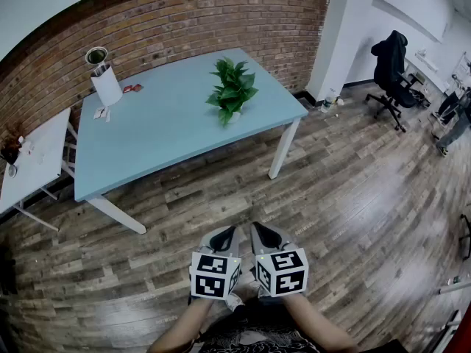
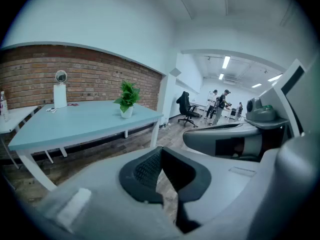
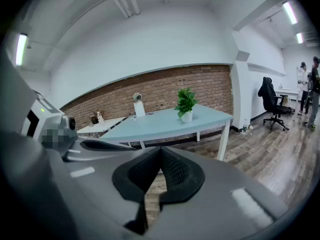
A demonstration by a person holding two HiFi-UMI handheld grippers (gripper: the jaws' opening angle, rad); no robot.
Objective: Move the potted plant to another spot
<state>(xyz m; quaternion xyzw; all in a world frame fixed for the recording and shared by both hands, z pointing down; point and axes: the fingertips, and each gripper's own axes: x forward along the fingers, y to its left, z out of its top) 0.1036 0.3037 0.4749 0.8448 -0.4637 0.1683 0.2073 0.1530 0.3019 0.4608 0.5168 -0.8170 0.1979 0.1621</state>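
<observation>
Toward the left end of the bench [image 1: 162, 127] stands a white stand with a round top [image 1: 103, 76], with a few small scraps just beside it. On the bench's right half, well apart from that stand and a little in from the right edge, sits the potted plant [image 1: 233, 88], upright, its leaves spilling over a small white pot [image 2: 127, 112]. Past the bench's right end a black office chair [image 1: 394, 57] stands on the wooden floor [image 1: 353, 197]. Both grippers hang side by side over that floor, well short of the bench's near edge. The left gripper [image 1: 227, 234] has its fingers [image 2: 142, 171] pressed together with nothing between them, and the right gripper [image 1: 259, 232] likewise has its fingers [image 3: 175, 171] closed on nothing. The plant is untouched, so the approach is not yet made. It looks light but somewhat top-heavy, and the foliage is soft and no use as a handle (stems would bend or tear). The pot seems smooth and rigid, so likely slippery and possibly breakable. The sound hold, I judge, is on the pot's wall below the rim, fingers spread first, with the pot kept upright so the soil stays in.
</observation>
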